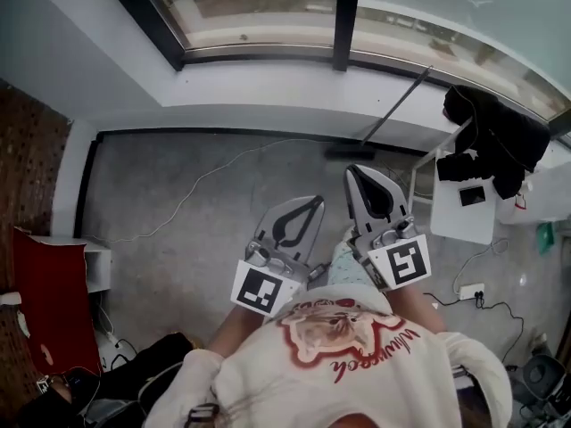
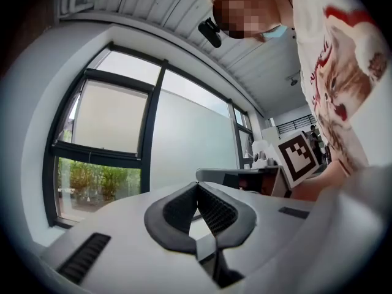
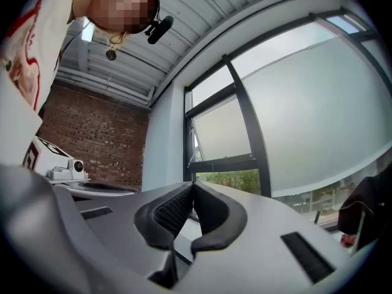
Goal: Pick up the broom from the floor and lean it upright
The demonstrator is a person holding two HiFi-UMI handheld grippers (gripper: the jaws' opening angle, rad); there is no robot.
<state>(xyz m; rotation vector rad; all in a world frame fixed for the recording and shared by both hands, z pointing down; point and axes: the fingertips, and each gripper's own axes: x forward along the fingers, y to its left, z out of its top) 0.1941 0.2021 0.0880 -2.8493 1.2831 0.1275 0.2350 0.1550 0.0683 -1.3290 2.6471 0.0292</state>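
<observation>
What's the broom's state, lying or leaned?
Leaned: the broom rests head-down on the floor, handle slanting up against the wall below the window.

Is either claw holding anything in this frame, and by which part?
Nothing is held. The left claw and right claw are both shut on nothing; the broom leans against the wall, clear of both.

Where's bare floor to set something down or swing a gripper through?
Freest: the grey floor left of the left gripper, bordered by the white cable above and the red panel at left. A narrower strip lies between that cable and the window wall. Crowded: the right side, with the white table, black clothing, power strip and cords.
</observation>
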